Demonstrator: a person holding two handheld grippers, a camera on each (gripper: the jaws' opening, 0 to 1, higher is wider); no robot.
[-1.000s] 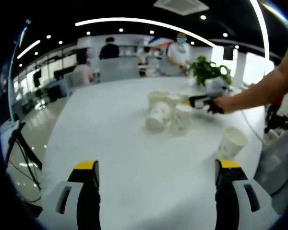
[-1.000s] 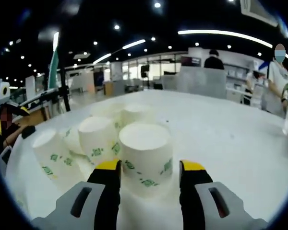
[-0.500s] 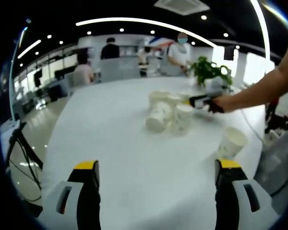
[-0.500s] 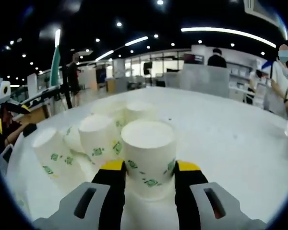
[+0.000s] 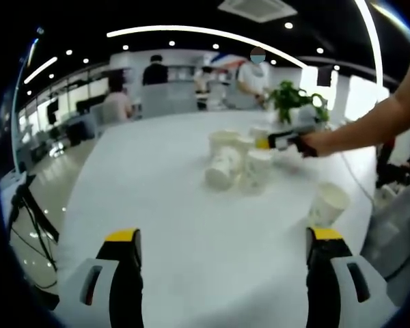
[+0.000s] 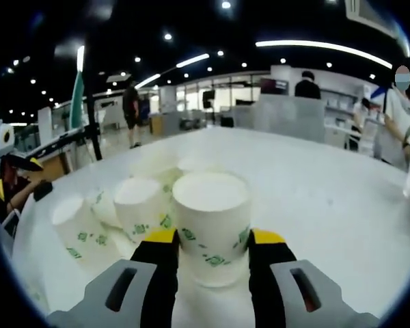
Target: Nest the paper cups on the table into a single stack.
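Since 1 s ago the right claw [image 6: 206, 240] has closed on an inverted white paper cup with green print [image 6: 212, 219] and lifted it; the neighbouring cups sit lower in the right gripper view. Five more cups: a cluster [image 5: 236, 162] at 12 o'clock on the white round worktop [image 5: 178, 225], one open cup [image 5: 329, 202] at 2 o'clock. Left claw [image 5: 222, 239] open, holding nothing.

Both the left gripper [image 5: 223, 249] and the right gripper [image 6: 209, 249] have grey bodies, black jaws and yellow tips; forearm [image 5: 369, 126] bare
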